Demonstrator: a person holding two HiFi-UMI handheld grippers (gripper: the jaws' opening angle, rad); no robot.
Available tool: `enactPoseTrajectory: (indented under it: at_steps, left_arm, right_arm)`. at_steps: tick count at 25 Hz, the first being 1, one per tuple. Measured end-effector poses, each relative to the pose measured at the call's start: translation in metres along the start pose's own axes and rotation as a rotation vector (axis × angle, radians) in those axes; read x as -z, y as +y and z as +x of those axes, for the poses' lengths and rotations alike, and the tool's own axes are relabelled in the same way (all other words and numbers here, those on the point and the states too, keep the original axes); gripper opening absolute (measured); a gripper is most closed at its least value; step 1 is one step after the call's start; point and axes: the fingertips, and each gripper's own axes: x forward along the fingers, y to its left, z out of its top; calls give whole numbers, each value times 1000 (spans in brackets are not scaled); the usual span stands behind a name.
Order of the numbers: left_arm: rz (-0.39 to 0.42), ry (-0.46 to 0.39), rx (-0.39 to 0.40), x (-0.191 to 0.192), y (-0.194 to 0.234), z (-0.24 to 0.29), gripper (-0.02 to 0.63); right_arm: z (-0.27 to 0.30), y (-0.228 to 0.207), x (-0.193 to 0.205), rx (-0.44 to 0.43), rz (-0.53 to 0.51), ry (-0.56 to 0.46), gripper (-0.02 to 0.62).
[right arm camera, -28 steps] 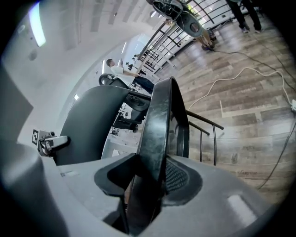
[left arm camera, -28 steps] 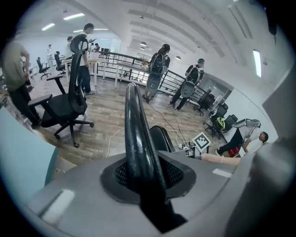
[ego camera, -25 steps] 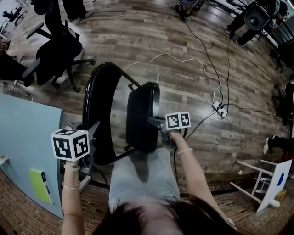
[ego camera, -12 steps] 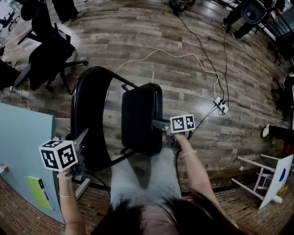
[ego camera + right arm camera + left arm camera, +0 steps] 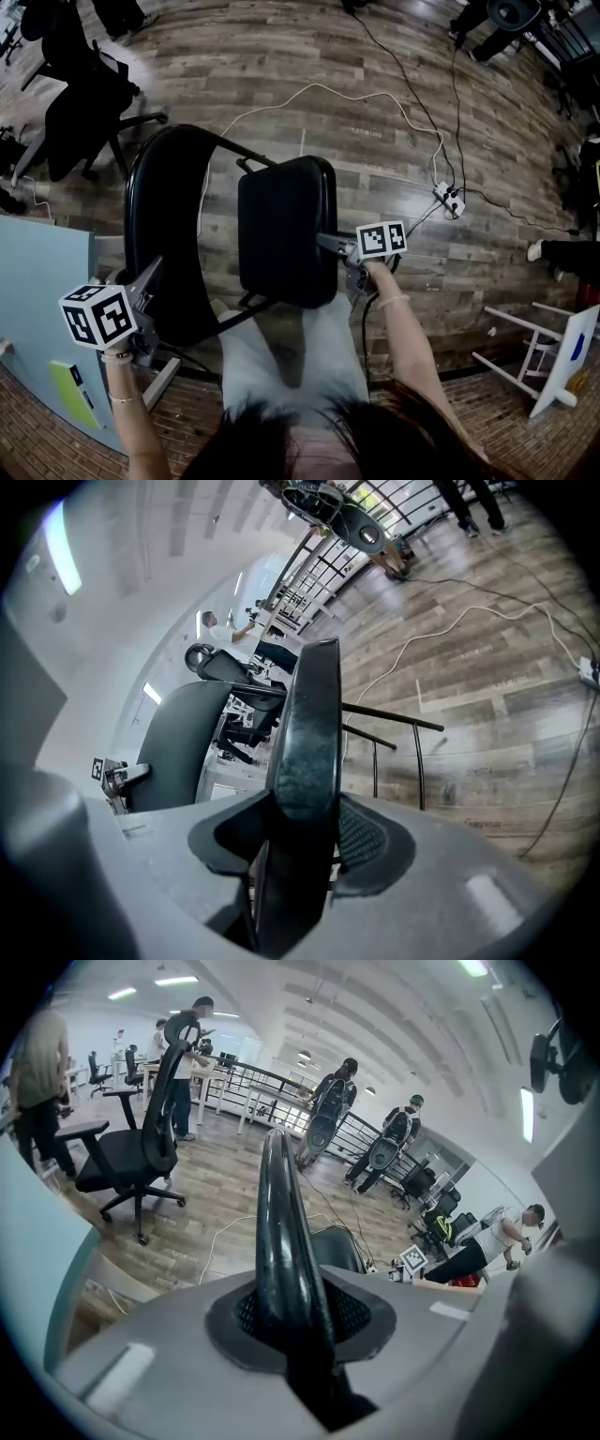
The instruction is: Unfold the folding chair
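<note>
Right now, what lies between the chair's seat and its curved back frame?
In the head view, wooden floor shows between the seat and back frame, with a white cable on it and black struts bridging both ends.

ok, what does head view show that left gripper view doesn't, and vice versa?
Head view only: the person's legs and the white stand at the right. Left gripper view only: the jaws of the left tool shut on the back frame, standing people, ceiling lights. Both: that frame, the seat, the black office chair, the white cable.
</note>
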Motion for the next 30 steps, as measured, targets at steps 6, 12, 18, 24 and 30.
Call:
enactPoseTrajectory:
  at_steps: [6,12,18,24,30]
  left_arm:
    - [-12,-5,25,7,6,5,66]
    - [-25,-10,49,11,15,10,66]
    - [-43,-11,66,15,19,16,66]
    - [-54,-8,80,20,24,22,66]
    - [-58,-10,86,23,30,28,69]
  right_arm:
    - [-9,-23,3,4,28,-10,199]
    - [-16,-42,5,11,51,-22,204]
    - [-24,-63,6,13,81,-31,210]
    - [-30,-82,8,11,100,-33,215]
    - [-35,-99,8,22,110,-42,221]
